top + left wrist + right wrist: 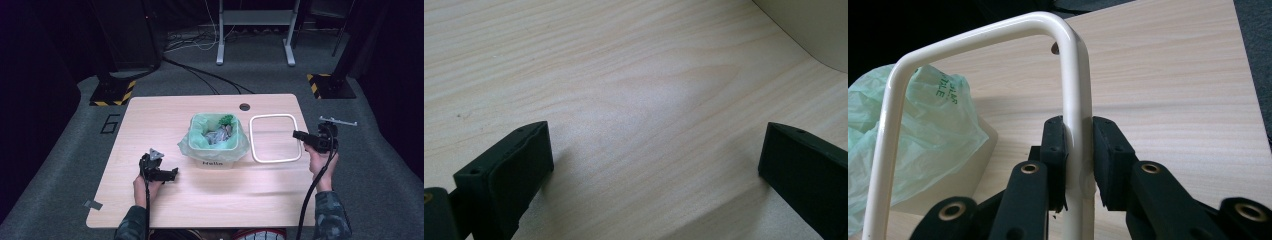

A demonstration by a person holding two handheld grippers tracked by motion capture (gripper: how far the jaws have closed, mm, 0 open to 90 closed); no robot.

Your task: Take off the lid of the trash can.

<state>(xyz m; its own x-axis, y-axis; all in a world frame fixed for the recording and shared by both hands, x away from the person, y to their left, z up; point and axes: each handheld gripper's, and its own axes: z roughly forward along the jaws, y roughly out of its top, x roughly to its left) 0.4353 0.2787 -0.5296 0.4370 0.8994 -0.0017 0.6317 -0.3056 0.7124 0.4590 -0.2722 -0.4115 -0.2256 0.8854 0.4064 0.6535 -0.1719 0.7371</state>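
Glossy smooth cream frame (1075, 100); thin crinkled green plastic bag (923, 130); matt pale wood-grain table (624, 90); matt black pads (1055, 150).

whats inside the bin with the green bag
The bin is lined with a green bag. Inside lies crumpled grey-white waste and something green at the back rim. Whatever lies beneath that waste, and the bin's floor, is covered.

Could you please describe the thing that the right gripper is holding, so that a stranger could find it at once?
On the wooden table, look right of the bin lined with a green bag. There lies a cream frame, clamped by the right gripper. Unlike the bin, it is a flat, hollow rounded square.
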